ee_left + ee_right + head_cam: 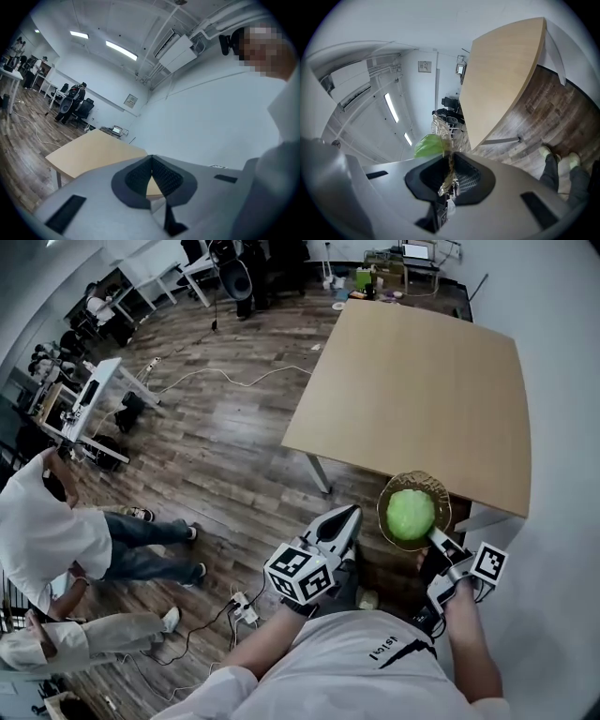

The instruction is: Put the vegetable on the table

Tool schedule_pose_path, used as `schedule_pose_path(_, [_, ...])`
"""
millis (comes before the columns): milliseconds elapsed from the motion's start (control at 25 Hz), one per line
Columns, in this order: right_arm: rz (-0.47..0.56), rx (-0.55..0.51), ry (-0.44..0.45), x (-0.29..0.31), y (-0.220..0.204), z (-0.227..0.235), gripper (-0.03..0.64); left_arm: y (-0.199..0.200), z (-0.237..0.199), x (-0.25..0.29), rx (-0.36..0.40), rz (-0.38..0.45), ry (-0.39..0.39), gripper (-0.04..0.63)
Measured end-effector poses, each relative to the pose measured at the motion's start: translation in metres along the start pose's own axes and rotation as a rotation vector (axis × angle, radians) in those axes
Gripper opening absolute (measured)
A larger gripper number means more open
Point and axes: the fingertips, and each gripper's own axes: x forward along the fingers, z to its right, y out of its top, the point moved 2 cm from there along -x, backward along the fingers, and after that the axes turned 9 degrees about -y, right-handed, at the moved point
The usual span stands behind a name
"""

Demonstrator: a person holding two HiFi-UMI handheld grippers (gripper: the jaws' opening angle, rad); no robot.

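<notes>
At our left, the left claw (344, 518) is shut with nothing between its jaws, and it points toward the tabletop (422, 390). Further right, the vegetable (411, 514), a round pale-green head, sits in a thin, clear bowl (386, 498) held in the air by the tabletop's near edge. The right claw (439, 538) is clamped on that bowl's rim. We judge the head light but free to roll, and the bowl stiff, slick and perhaps brittle. So the rim is the place to hold, with the bowl level. The head view shows the whole bowl; only the right gripper view shows the rim pinched between the jaws.
</notes>
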Motion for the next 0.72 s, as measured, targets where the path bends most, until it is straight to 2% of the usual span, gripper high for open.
schedule_pose_path(360, [0.103, 0.002, -0.039, 0.065, 0.078, -0.022, 0.041, 0.040, -0.079, 0.086, 0.011, -0.024, -0.102, 0.014])
schedule_pose_path(720, [0.235, 0.026, -0.053, 0.119, 0.119, -0.016, 0.041, 0.049, -0.149, 0.137, 0.055, -0.076, -0.214, 0.014])
